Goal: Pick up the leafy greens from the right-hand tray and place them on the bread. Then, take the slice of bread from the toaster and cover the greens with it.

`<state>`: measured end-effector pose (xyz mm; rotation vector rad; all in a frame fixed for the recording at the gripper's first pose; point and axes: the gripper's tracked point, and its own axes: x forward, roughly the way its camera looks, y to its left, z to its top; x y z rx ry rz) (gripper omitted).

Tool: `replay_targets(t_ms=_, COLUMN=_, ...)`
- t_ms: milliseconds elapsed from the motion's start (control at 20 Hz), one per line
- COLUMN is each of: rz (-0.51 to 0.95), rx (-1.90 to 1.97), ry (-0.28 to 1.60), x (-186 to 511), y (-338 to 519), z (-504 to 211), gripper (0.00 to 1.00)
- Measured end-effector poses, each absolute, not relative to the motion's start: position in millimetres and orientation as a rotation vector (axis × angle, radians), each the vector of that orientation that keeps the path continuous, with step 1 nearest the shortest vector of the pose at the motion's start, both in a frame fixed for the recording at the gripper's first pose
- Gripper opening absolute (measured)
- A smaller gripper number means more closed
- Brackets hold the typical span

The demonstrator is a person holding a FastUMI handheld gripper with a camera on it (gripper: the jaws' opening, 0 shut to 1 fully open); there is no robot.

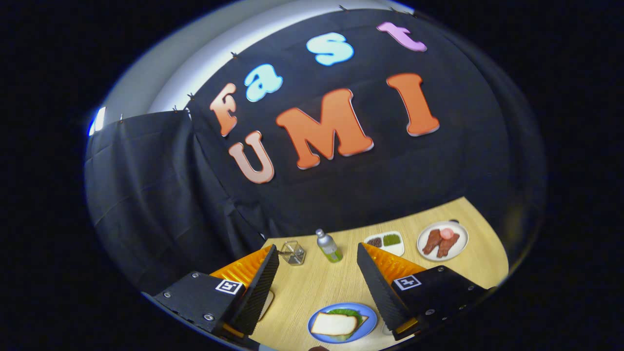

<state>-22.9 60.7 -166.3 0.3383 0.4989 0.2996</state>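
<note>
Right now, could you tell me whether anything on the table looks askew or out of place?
Nothing looks spilled or damaged. On the blue plate the bread slice sits slightly off-centre over the leafy greens, so green edges stick out beyond it. The gripper hangs open above with nothing between its fingers. The bottle stands upright beyond them.

Black ribbed fingers point(263, 287), orange-backed, screwed mounts, square markers.
</note>
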Motion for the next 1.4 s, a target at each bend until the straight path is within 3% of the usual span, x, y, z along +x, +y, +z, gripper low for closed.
replay_targets(t_ms=400, rz=0.294, rx=0.182, ry=0.232, x=-12, y=56, z=-59, gripper=0.98)
replay_targets(t_ms=750, rz=0.130, rx=0.007, ry=0.049, x=-9, y=24, z=9, gripper=0.98)
replay_targets(t_ms=1050, rz=0.076, rx=-0.070, ry=-0.011, x=-15, y=16, z=27, gripper=0.98)
replay_targets(t_ms=1400, rz=0.133, rx=-0.076, ry=-0.010, x=-13, y=40, z=21, gripper=0.99)
